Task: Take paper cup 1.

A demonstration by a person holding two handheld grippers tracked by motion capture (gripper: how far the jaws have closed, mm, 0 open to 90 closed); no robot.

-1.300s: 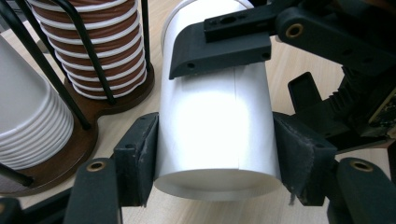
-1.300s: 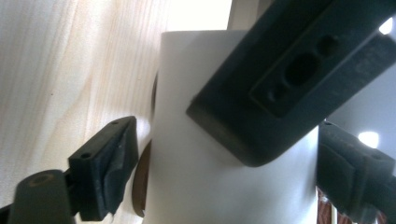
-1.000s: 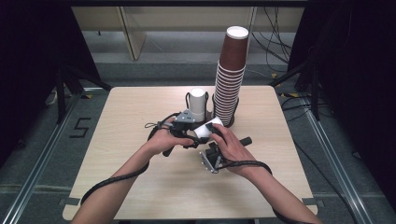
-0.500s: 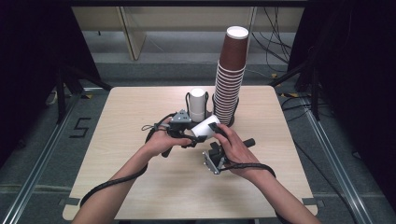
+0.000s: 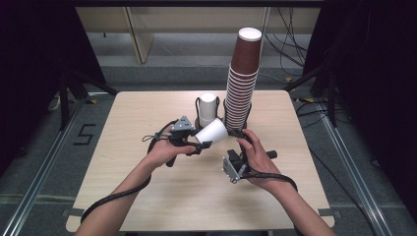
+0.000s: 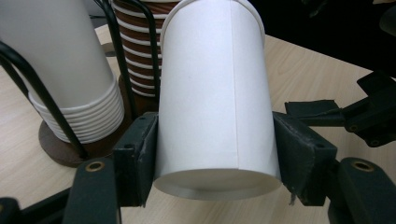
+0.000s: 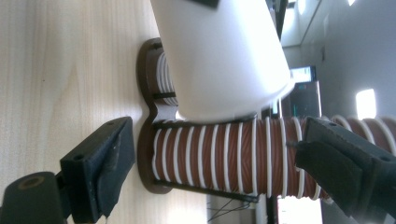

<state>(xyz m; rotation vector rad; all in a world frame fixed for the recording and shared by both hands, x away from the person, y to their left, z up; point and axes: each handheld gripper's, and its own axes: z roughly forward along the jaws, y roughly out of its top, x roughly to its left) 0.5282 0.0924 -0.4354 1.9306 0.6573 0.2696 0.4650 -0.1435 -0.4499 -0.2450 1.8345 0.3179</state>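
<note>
My left gripper (image 5: 204, 143) is shut on a white paper cup (image 5: 213, 132), which lies tilted above the table with its rim toward the cup stacks. In the left gripper view both pads press the sides of the white cup (image 6: 217, 93), so my left gripper (image 6: 217, 156) grips it near its base. My right gripper (image 5: 236, 158) sits to the right of the cup, low over the table. In the right gripper view my right gripper (image 7: 210, 163) is open; its jaws have just been closing. Nothing touches their pads. The brown cup stack (image 7: 224, 154) shows beyond the gap, with the white cup (image 7: 219, 56) above it.
A tall stack of brown cups (image 5: 242, 83) stands in a wire holder at the back middle of the wooden table (image 5: 147, 191). A short stack of white cups (image 5: 208, 109) stands in a second holder just left of it. Cables trail from both grippers.
My right hand has drawn away from the white cup, to the right and toward the near edge. The left gripper keeps the cup where it was.
</note>
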